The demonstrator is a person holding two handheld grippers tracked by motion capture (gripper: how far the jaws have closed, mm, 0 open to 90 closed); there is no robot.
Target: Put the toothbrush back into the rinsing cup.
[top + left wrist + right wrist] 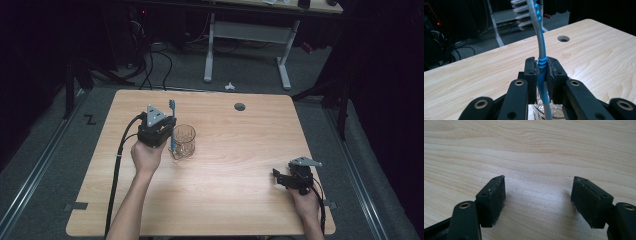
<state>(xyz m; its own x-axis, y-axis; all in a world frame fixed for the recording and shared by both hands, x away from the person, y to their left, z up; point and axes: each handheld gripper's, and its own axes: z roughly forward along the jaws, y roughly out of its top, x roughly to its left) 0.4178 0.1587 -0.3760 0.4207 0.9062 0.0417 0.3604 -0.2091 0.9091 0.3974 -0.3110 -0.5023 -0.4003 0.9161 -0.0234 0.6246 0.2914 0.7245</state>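
Note:
My left gripper is shut on a blue and grey toothbrush, which stands upright with its bristle head at the top. In the left gripper view the two pads press on the toothbrush at its blue ribbed neck, and its handle runs down into a clear glass below the jaws. The glass stands on the table just right of that gripper. Low over the wooden table near the front right corner, my right gripper is open; its pads stand wide apart over bare wood.
A round cable hole lies near the table's far edge. Beyond the table a white desk frame and cables stand on the dark floor. Black cables trail from both grippers toward the front edge.

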